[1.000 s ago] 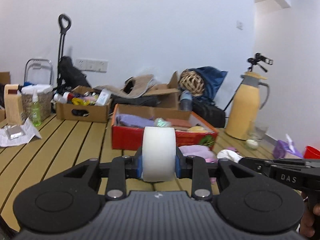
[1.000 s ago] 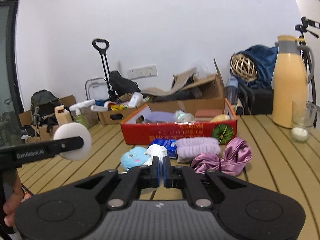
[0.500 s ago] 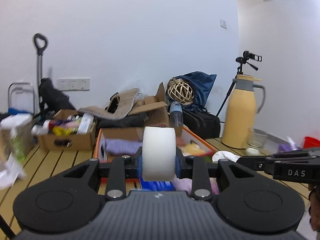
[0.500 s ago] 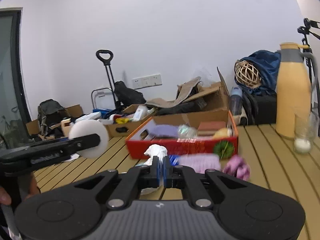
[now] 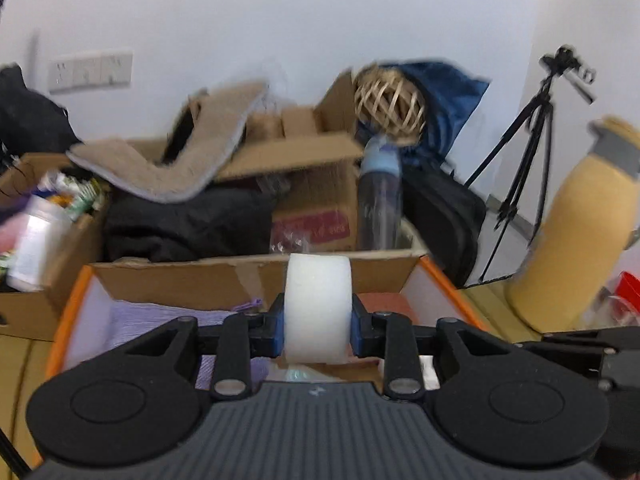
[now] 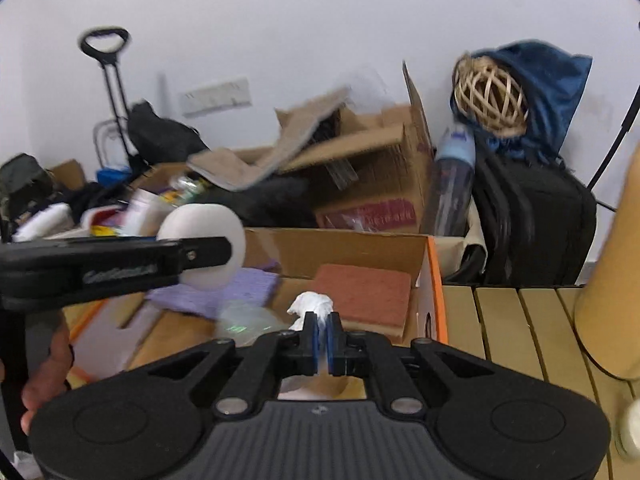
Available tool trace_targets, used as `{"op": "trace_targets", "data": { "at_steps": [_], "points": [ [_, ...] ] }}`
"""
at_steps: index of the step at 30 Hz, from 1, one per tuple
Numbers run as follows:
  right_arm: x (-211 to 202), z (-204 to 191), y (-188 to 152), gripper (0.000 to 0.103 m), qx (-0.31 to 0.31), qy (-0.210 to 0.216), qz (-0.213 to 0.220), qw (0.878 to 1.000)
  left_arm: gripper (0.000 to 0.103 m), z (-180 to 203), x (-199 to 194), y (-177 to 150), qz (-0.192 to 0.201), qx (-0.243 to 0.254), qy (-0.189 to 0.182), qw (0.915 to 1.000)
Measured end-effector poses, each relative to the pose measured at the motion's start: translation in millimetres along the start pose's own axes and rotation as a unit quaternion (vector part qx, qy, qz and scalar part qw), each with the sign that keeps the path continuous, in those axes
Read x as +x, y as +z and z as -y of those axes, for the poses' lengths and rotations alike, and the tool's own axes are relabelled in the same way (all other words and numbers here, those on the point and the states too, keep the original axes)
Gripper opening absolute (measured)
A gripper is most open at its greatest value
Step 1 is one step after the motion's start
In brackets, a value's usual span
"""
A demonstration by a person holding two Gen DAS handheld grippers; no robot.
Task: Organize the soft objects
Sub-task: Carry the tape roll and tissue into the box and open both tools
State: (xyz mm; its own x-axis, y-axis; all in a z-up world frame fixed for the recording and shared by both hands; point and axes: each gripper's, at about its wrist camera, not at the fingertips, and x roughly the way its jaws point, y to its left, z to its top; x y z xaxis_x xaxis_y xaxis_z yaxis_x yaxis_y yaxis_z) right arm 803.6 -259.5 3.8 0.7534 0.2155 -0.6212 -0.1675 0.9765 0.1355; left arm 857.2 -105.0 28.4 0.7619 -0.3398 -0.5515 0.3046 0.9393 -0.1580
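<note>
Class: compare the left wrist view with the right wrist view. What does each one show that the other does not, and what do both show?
Only the left wrist view shows the tripod with its camera and the grey-collared top of the yellow flask.

Only the right wrist view shows the white cloth pinched in the right hand-held gripper, the trolley handle and the person's hand.

Both show the white sponge clamped in the left hand-held gripper over the orange-edged box, plus the wicker ball.
</note>
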Motion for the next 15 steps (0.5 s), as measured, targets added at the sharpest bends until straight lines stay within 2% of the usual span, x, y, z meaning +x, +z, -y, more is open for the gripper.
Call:
{"op": "trace_targets", "data": {
  "at_steps": [2, 4, 6, 9, 15],
  "points": [
    [17, 2, 0, 0.016, 0.001, -0.006, -0.006, 1.0, 0.06, -1, 16, -1, 0.001, 0.005, 0.013, 0.9999],
    [24, 7, -2, 0.02, 0.011, -0.004, -0.005, 1.0, 0.059, -4, 21, -3, -0.001, 0.003, 0.016, 0.9999],
    [24, 11, -4, 0.021, 0.022, 0.0, -0.001, 1.0, 0.06, -8, 17, -2, -0.001, -0.007, 0.006, 1.0],
    [17, 15, -1, 0.021, 0.026, -0.004, 0.01, 1.0, 0.06, -10, 5, 2, 0.006, -0.002, 0.015, 0.9999],
    [-27, 8, 9, 0.021, 0.012, -0.016, 0.027, 0.999, 0.059, -18, -49, 12, 0.023, -0.004, 0.032, 0.9992]
  ]
}}
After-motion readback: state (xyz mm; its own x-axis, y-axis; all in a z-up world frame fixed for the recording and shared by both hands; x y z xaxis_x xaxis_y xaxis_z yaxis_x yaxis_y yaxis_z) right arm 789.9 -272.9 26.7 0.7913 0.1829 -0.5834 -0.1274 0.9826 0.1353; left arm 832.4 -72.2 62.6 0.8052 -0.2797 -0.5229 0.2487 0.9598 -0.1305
